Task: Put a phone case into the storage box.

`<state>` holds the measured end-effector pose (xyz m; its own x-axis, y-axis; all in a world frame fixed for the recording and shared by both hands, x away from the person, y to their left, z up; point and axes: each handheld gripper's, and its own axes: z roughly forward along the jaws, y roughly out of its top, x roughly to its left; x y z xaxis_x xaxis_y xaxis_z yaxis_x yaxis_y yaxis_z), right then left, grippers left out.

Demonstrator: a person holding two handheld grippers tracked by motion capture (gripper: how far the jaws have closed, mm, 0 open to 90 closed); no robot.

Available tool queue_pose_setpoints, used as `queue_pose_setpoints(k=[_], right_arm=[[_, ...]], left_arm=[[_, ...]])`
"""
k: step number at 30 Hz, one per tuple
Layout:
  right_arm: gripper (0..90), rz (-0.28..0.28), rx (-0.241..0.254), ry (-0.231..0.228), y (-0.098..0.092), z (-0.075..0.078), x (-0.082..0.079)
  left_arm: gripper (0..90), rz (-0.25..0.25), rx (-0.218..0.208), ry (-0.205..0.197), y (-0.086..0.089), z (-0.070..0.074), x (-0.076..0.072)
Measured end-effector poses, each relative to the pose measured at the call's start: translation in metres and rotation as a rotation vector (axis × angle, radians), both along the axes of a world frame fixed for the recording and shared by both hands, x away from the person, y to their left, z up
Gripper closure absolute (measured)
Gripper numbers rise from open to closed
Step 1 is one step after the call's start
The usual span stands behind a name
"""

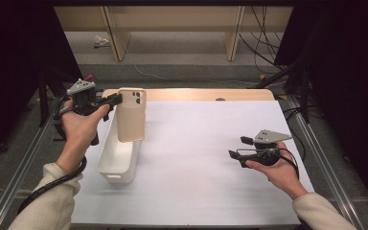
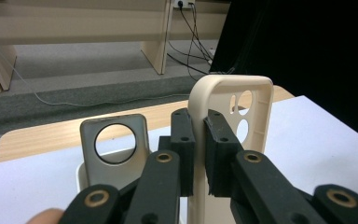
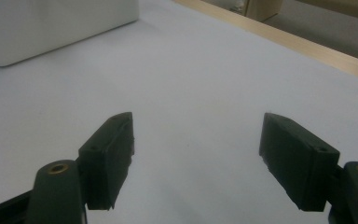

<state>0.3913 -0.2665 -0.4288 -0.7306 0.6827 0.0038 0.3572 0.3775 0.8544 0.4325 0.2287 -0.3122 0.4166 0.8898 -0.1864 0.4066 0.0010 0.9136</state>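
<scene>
The left gripper (image 1: 117, 99) pinches the edge of a tan phone case (image 1: 131, 115). The case is soft-looking, with round camera holes, hanging upright over the white bin (image 1: 120, 158). The right gripper (image 1: 237, 148) is wide open, holding nothing.

Right gripper (image 3: 198, 158) fingers wide apart over white table (image 3: 205, 79), white bin (image 3: 51, 25) beyond

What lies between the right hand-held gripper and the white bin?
Nothing: in the high view only bare white table separates the right hand-held gripper from the white bin.
</scene>
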Motion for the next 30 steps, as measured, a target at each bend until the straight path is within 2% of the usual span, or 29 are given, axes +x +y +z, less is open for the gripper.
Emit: queue_pose_setpoints(k=[19, 30], right_arm=[[24.6, -0.011, 0.013, -0.008, 0.000, 0.001, -0.001], [24.4, -0.012, 0.015, -0.010, 0.000, 0.001, -0.001]], left_arm=[[83.2, 0.030, 0.008, -0.006, 0.014, -0.006, 0.017], [83.2, 0.039, 0.029, -0.011, 0.018, 0.001, 0.019]])
